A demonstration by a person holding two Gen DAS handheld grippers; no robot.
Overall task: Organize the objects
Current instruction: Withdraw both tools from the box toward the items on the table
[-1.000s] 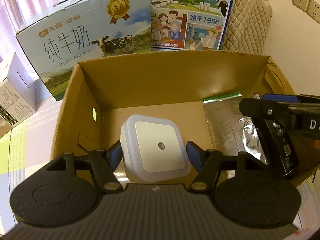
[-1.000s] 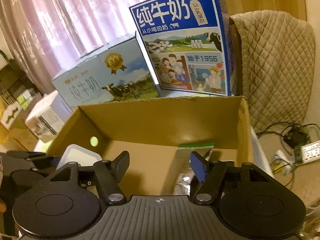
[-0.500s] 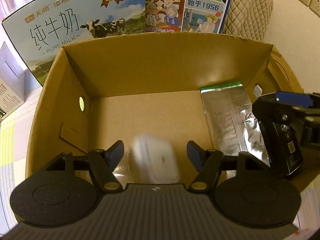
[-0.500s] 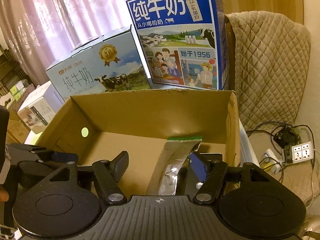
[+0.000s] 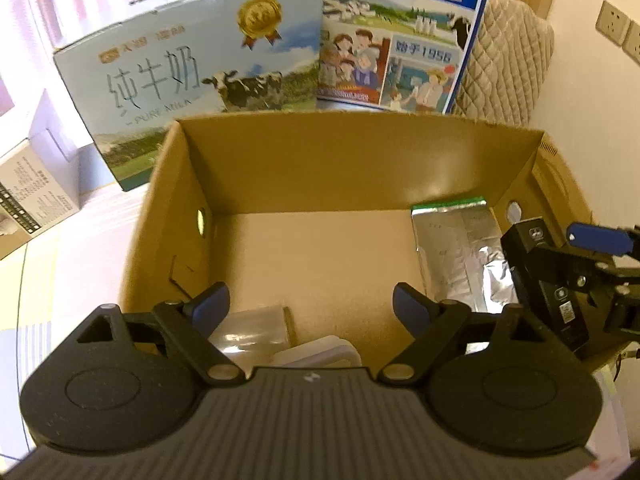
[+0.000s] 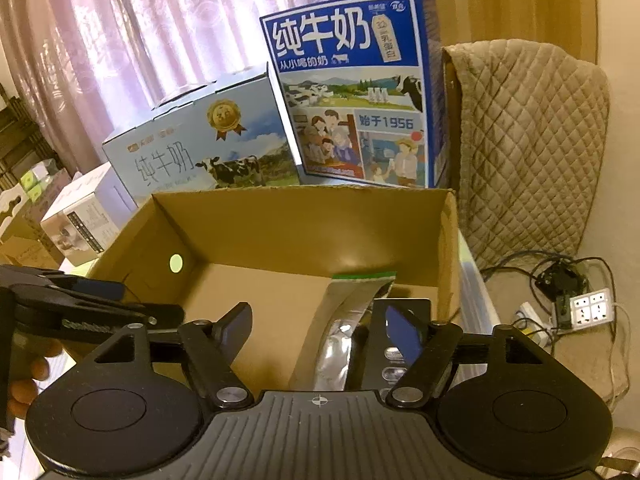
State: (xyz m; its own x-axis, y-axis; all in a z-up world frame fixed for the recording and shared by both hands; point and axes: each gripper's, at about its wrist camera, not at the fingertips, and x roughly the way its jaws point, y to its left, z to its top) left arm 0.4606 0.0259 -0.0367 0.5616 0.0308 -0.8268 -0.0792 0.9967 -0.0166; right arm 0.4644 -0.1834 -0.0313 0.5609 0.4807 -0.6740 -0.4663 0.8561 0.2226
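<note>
Left tongs [image 5: 308,306] spread wide over the near end of the box [image 5: 352,160], jaws just widened, nothing between the pads; white night light [image 5: 320,354] lying loose on the box floor just below them, beside a clear packet [image 5: 252,330]. Right tongs [image 6: 320,326] apart too, just opened further, right pad in front of a black remote [image 6: 394,368] standing against the right wall; whether touching, cannot tell. Foil pouch [image 5: 460,256] flat along that wall. Behind the box: pale carton [image 5: 192,76] reading "纯牛奶 PURE MILK", with a gold medal; blue carton [image 6: 352,92] reading "纯牛奶 从小喝的奶" and "始于1956".
</note>
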